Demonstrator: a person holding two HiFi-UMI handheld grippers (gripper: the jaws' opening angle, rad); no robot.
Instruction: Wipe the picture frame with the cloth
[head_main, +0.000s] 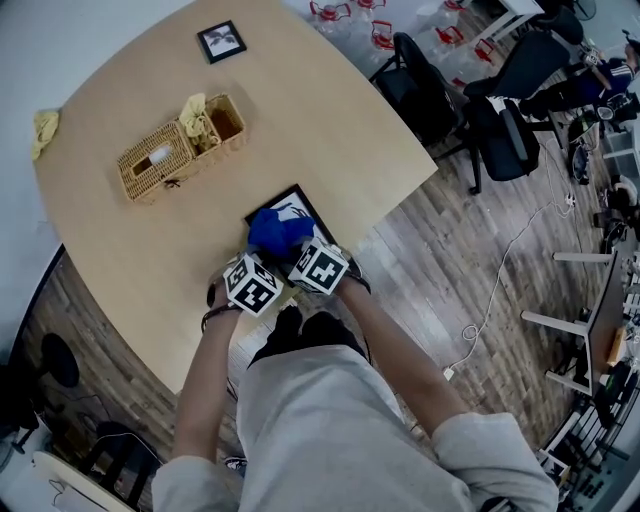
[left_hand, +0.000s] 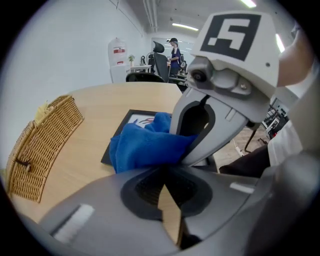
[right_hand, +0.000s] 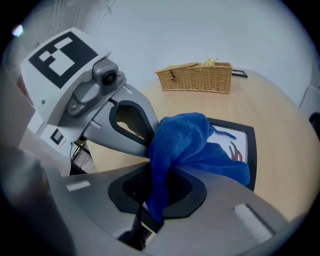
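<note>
A black picture frame (head_main: 298, 205) lies flat near the table's front edge, its white print partly showing in the left gripper view (left_hand: 134, 119) and the right gripper view (right_hand: 246, 144). A blue cloth (head_main: 277, 232) is bunched on top of it. My right gripper (right_hand: 157, 195) is shut on the blue cloth (right_hand: 185, 142), which hangs down between its jaws. My left gripper (left_hand: 168, 176) sits right beside it with its jaws closed to a thin slit, nothing between them, tips up against the cloth (left_hand: 142, 149). Both marker cubes are side by side in the head view.
A wicker basket (head_main: 182, 148) with a yellow cloth in it stands mid-table. A second small black frame (head_main: 221, 41) lies at the far edge, and a yellow rag (head_main: 44, 127) at the left edge. Office chairs (head_main: 500, 130) stand to the right.
</note>
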